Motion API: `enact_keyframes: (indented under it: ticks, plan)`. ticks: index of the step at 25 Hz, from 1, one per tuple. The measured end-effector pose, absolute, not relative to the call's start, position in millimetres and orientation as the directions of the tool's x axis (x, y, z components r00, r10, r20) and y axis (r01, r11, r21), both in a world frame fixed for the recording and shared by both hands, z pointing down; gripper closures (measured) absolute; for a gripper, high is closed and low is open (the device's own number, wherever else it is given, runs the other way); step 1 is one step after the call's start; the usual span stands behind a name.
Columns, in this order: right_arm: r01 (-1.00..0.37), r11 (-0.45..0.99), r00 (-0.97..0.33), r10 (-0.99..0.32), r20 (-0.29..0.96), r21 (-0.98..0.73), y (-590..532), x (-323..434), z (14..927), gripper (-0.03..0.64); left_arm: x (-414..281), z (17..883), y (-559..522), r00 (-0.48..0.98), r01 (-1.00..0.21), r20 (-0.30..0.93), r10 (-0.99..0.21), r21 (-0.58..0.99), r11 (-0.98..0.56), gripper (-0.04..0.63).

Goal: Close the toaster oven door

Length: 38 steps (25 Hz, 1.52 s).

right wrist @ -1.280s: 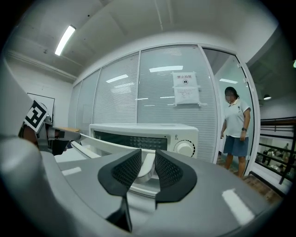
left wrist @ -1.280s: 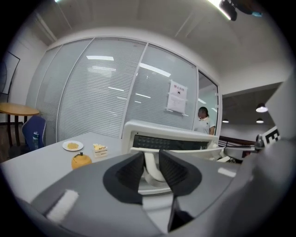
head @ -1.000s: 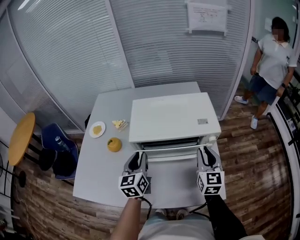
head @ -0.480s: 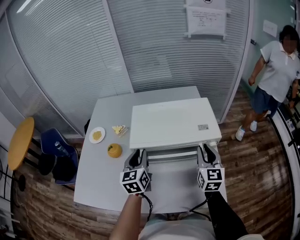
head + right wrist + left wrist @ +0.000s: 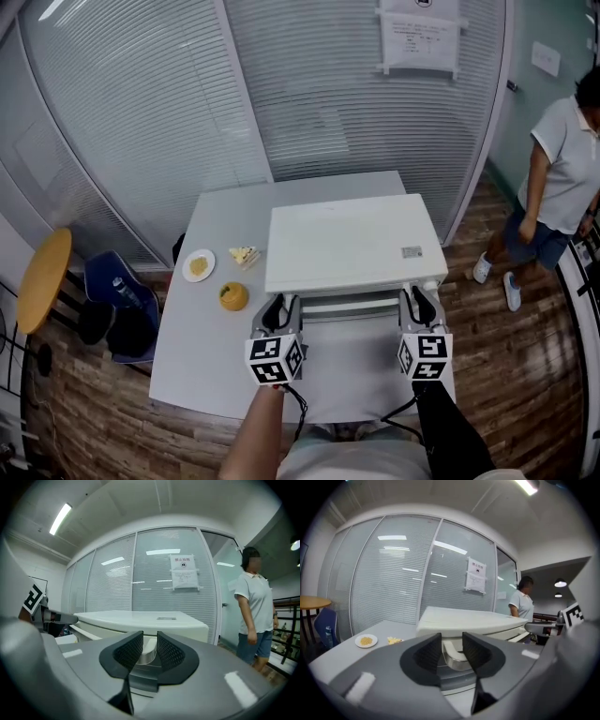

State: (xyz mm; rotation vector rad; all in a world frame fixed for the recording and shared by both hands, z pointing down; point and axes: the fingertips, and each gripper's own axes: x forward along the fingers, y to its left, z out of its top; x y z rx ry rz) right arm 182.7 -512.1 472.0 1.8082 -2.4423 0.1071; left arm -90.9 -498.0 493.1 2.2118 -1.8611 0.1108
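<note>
Near toaster oven [image 5: 347, 244], plate [image 5: 187, 272] holds food [image 5: 198, 267].

- The light grey rectangular table [image 5: 202, 361] has a plain, bare top along its near edge and at its near left corner.
- A white toaster oven [image 5: 347, 242] stands on the table's right half, close to the right edge.
- A small white plate [image 5: 198, 265] with something yellow on it lies near the left edge.
- A pale wedge of food [image 5: 244, 254] lies on the tabletop between plate and oven.
- A round yellow item [image 5: 232, 296] sits nearer the near edge, apart from the plate.
</note>
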Motion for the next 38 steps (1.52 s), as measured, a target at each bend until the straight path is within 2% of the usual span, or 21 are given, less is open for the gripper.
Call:
enact_keyframes:
  ticks: [13, 30, 38]
  plan:
    - [-0.938, 0.346, -0.343, -0.936, 0.08, 0.032, -478.7, 181.3, 453.1, 0.529, -75.6, 467.4, -459.2, 0.178, -0.984, 0.171, -0.969, 0.022, -0.177, 0.423]
    - [-0.894, 0.443, -0.443, -0.896, 0.021, 0.06, -427.7, 185.6, 427.7, 0.529, -29.3, 415.0, -400.8, 0.213, -0.977, 0.04, -0.976, -0.016, -0.214, 0.41]
    - [-0.883, 0.465, -0.465, -0.885, 0.02, 0.071, -423.0, 183.2, 425.3, 0.529, -11.4, 416.0, -394.5, 0.24, -0.971, 0.042, -0.97, -0.006, -0.24, 0.41]
